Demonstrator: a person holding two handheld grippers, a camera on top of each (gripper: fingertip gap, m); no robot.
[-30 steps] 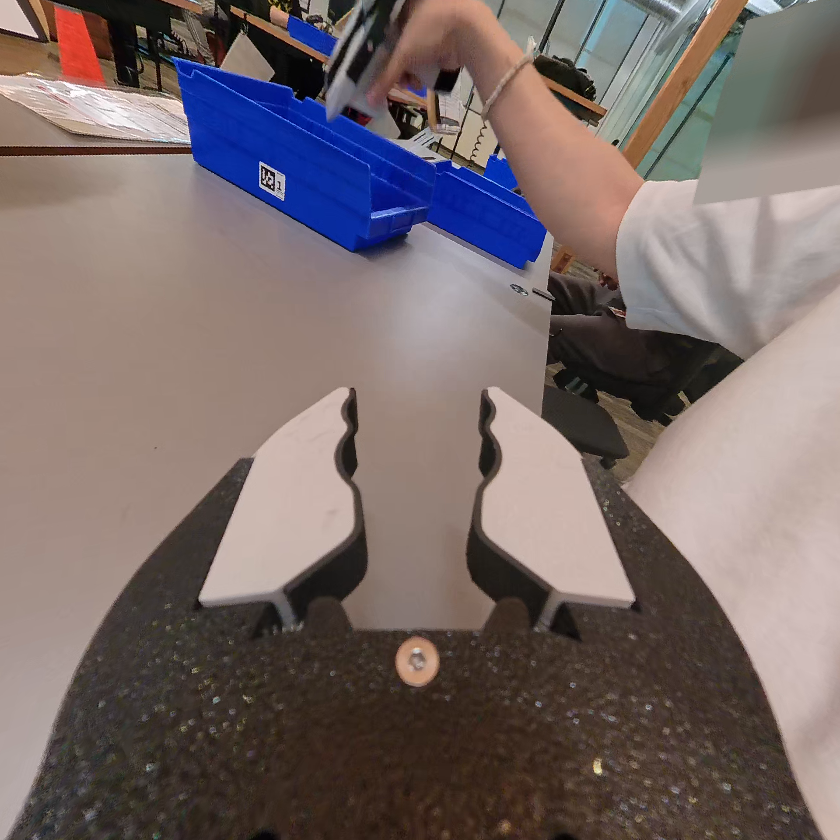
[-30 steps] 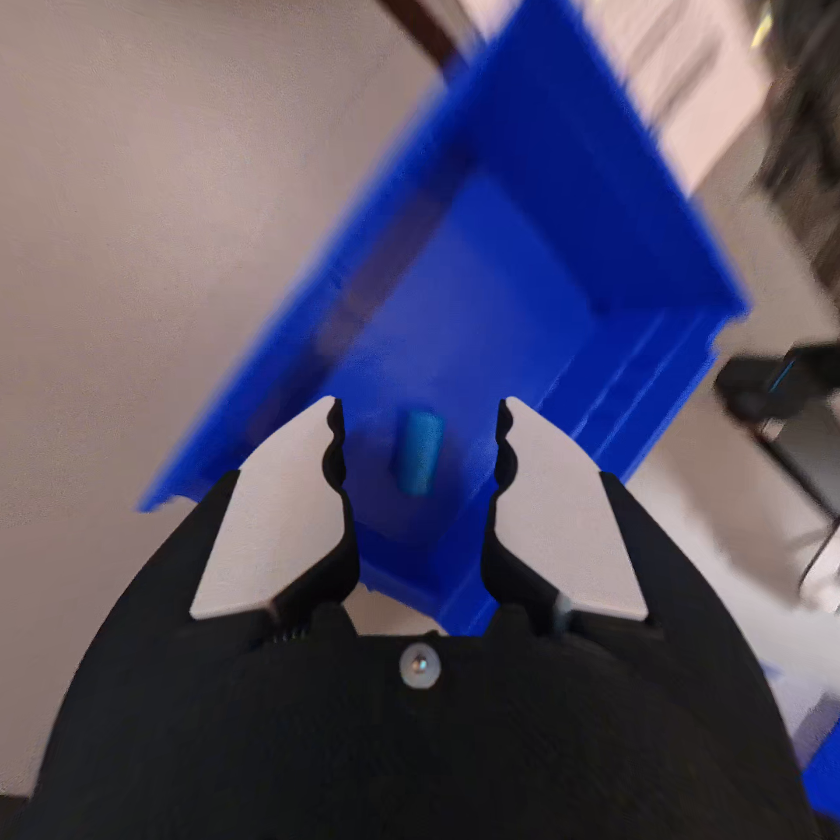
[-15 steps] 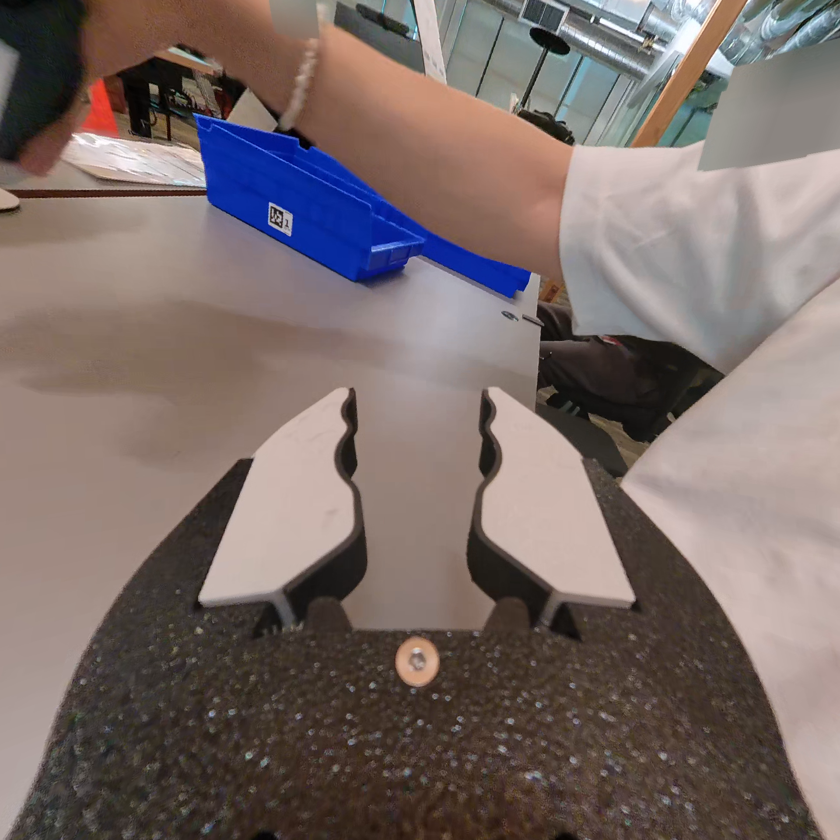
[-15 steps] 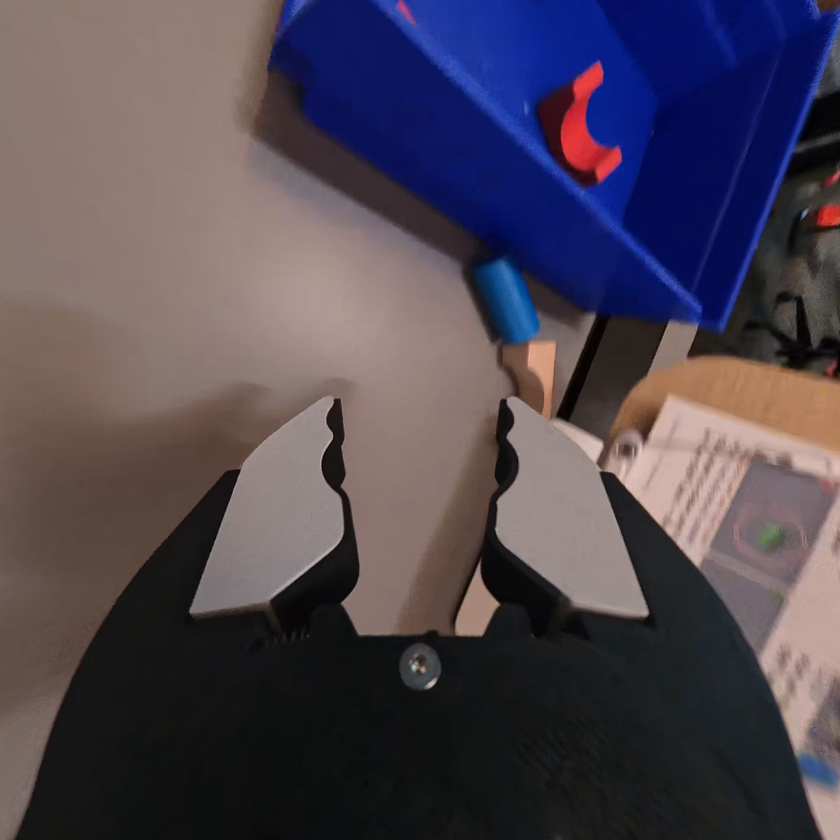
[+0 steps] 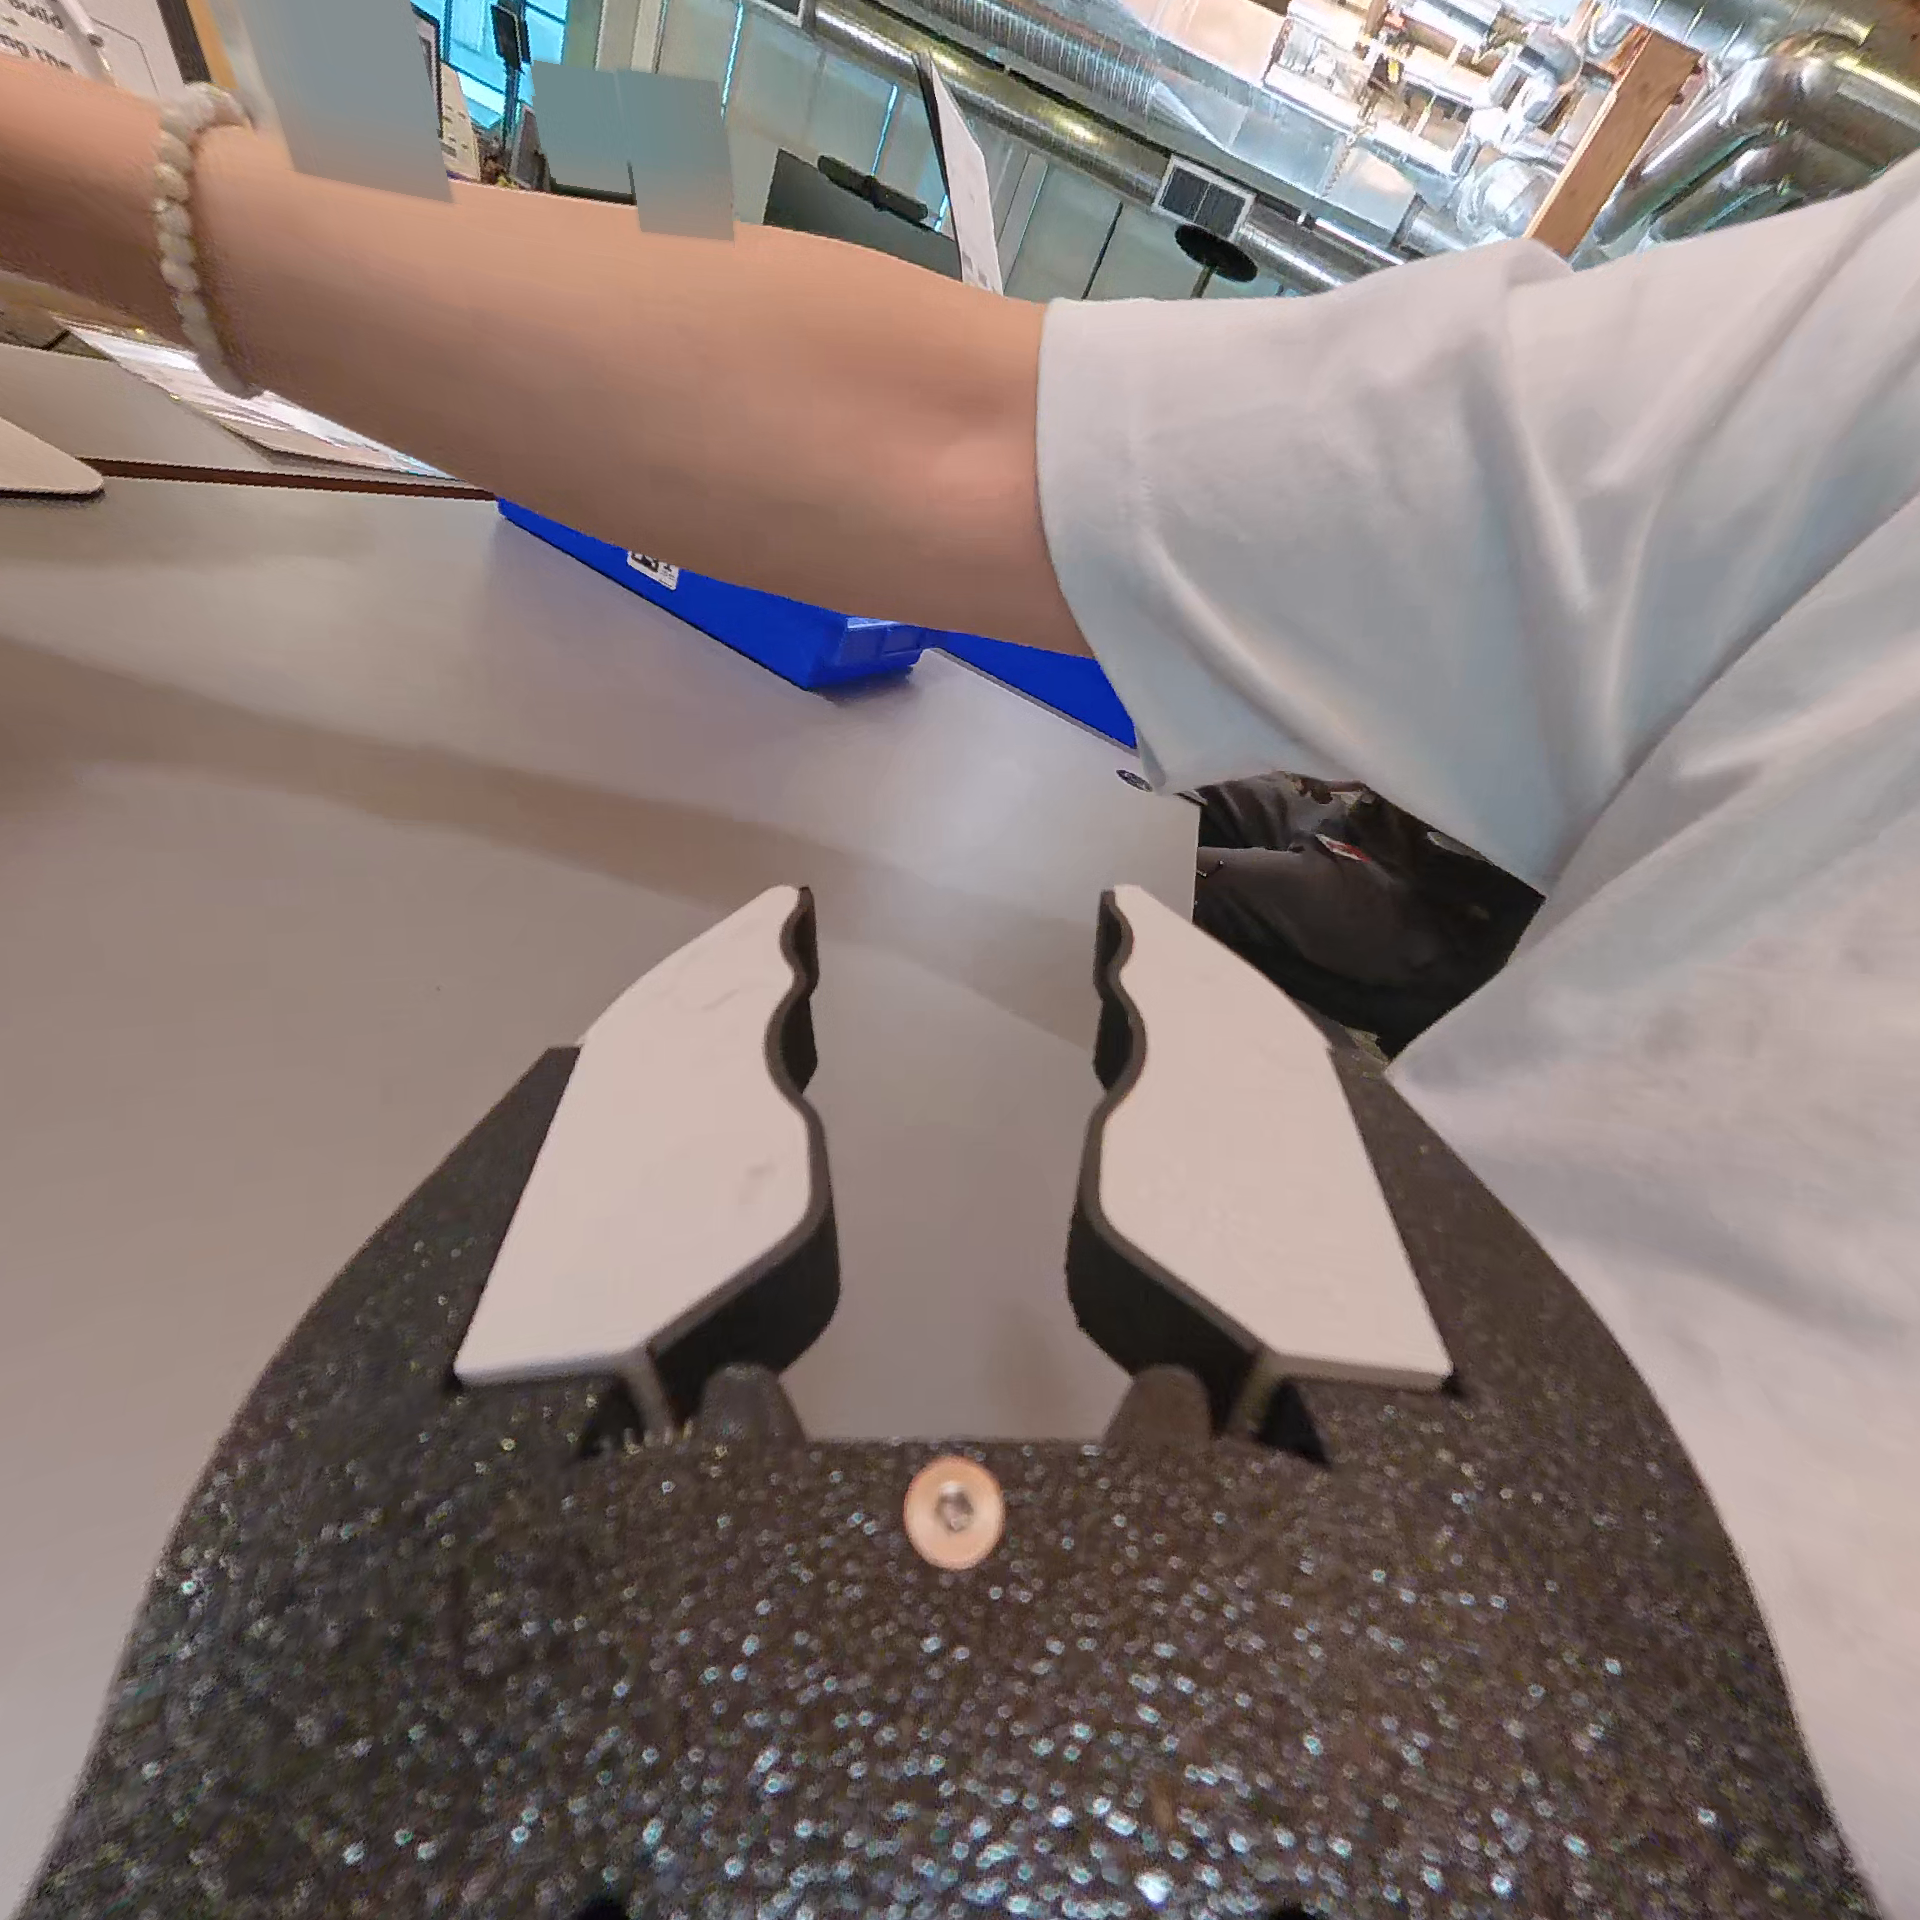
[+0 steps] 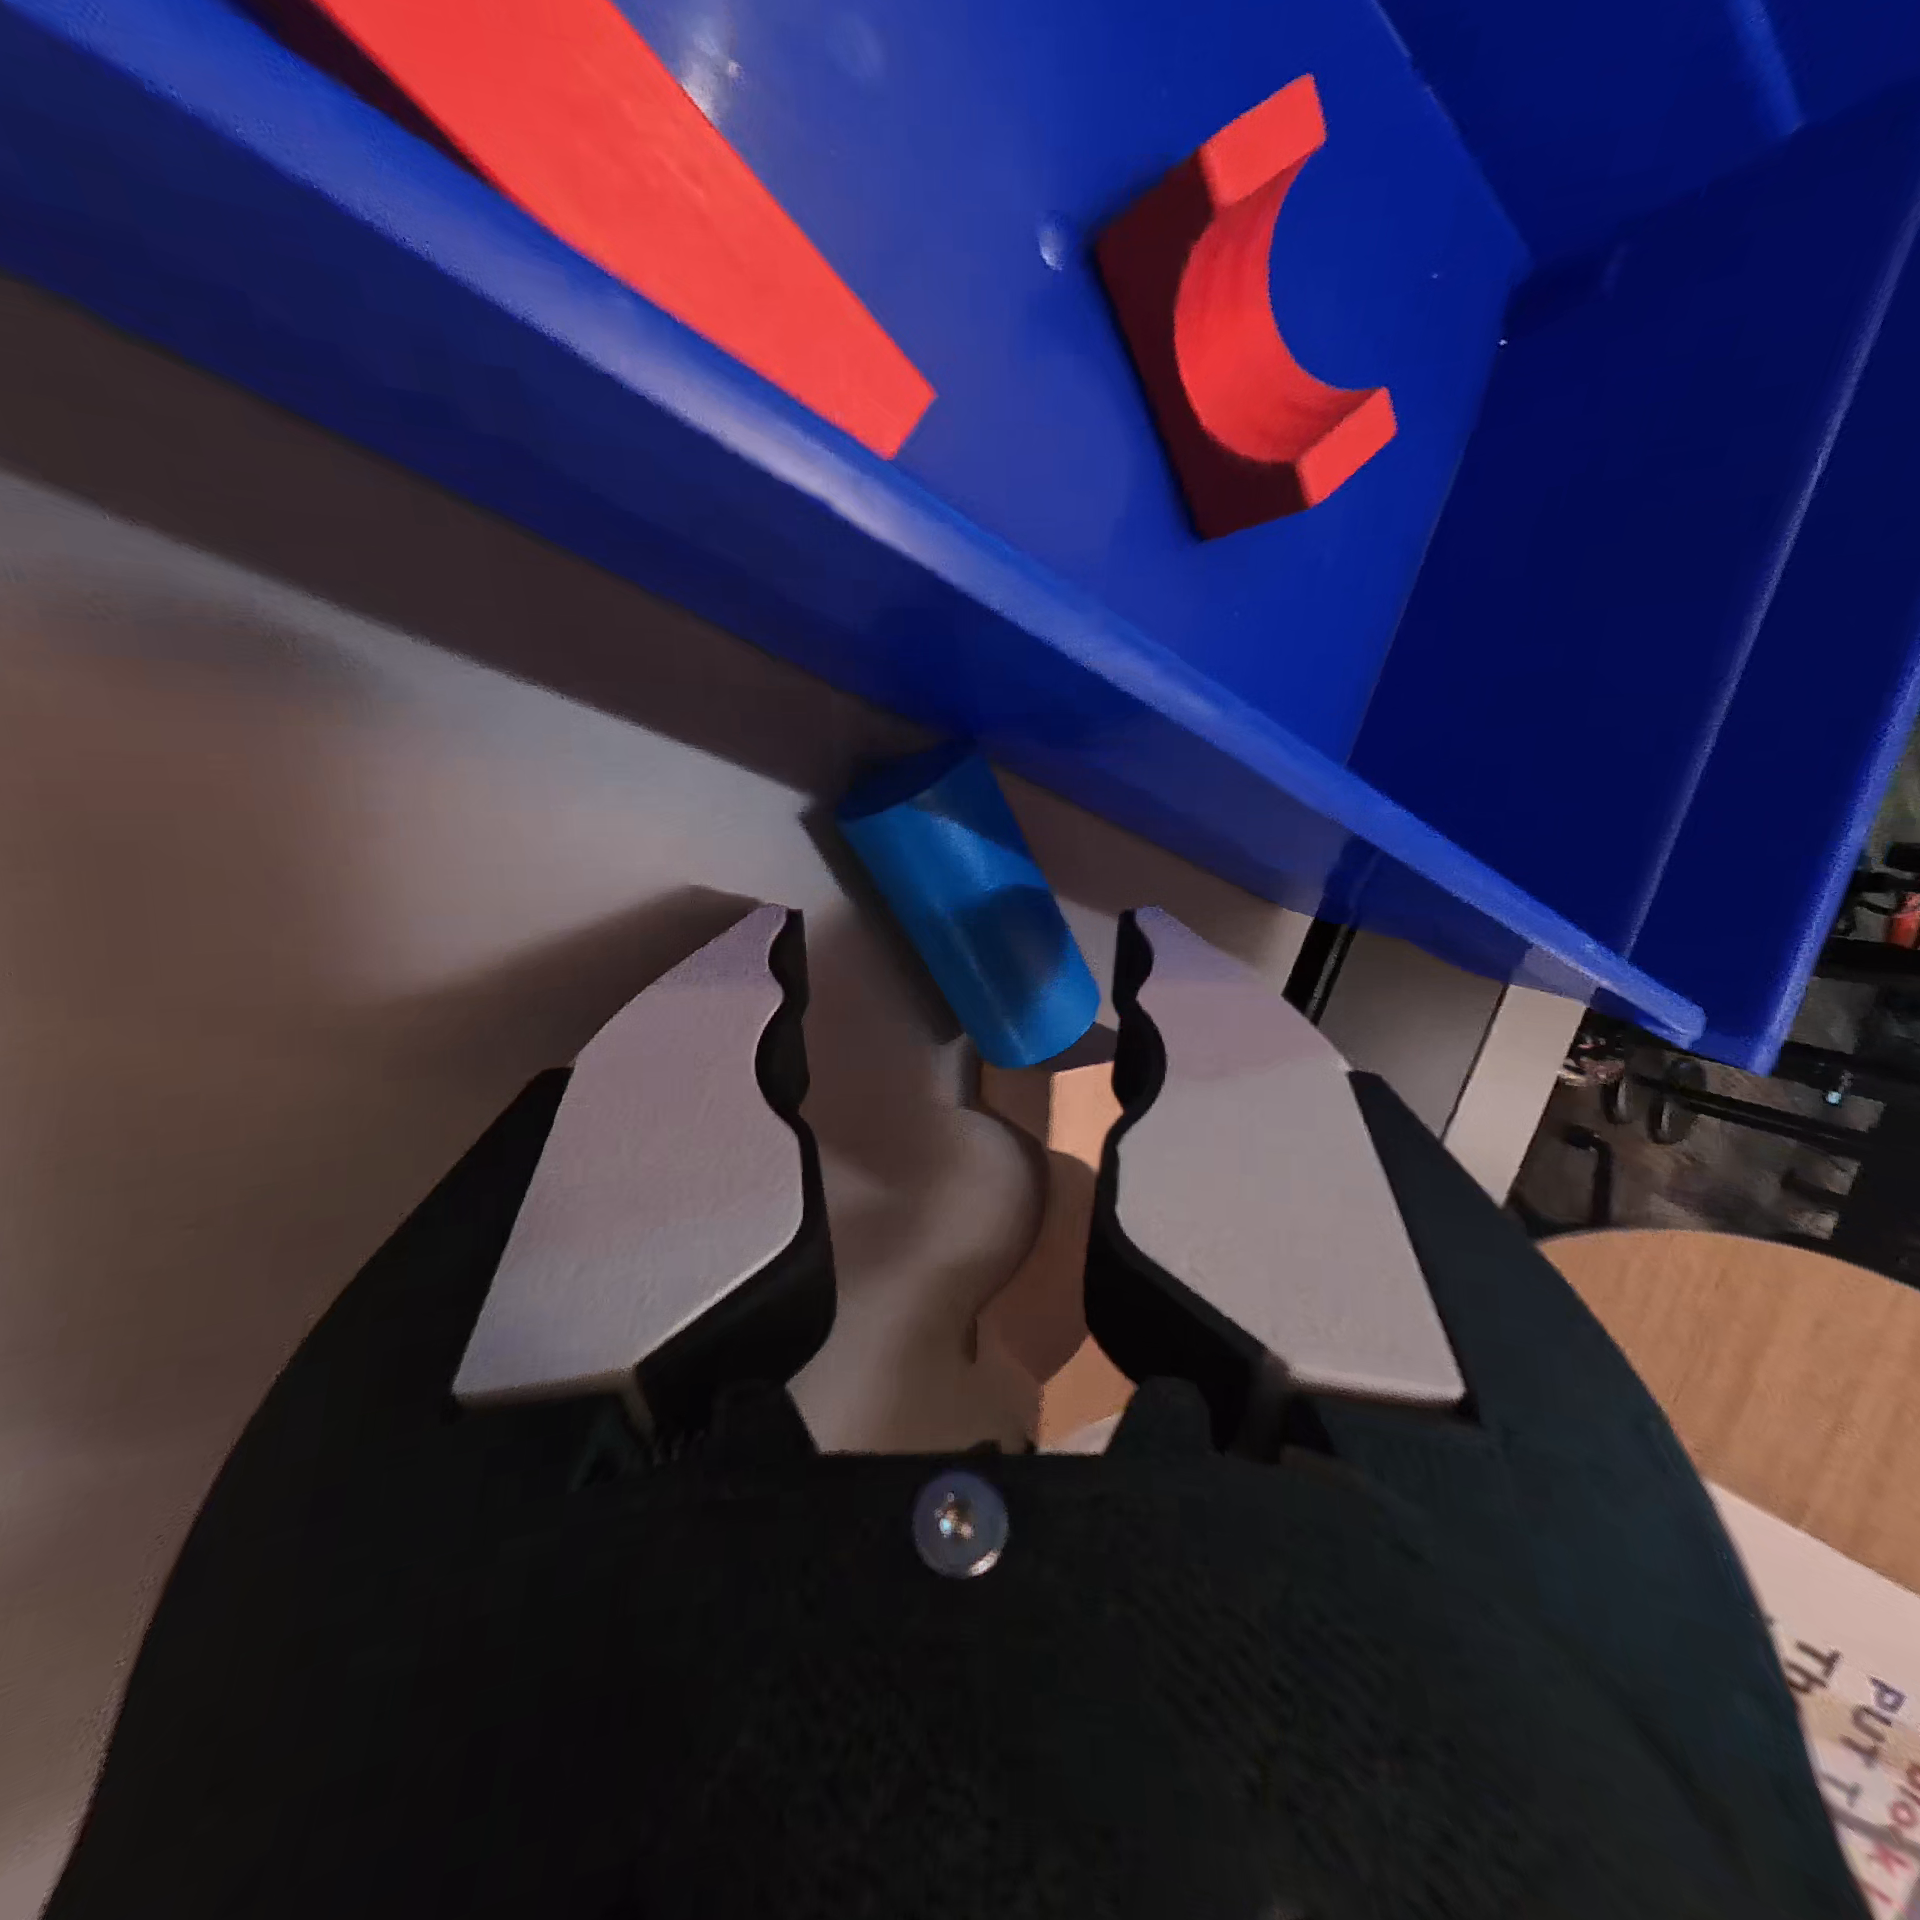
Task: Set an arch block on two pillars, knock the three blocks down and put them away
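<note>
I see the grey table [image 6: 260,831] carrying a blue bin [image 6: 727,540]; the blue cylinder [image 6: 966,914] lies just beside its wall, slanting across my right gripper [image 6: 956,925], fingers spread, tips flanking its near end; left gripper [image 5: 951,914] spread, well apart

Bright, sharp left wrist view; dim, softly blurred right wrist view.
Daylight from the far windows evens the grey table [image 5: 312,831], where an arm's broad soft shadow falls, and wide-angle bending curves the edges. In the right wrist view the blue bin [image 6: 1039,623] smears slightly, casting deep shadow beneath its rim.
</note>
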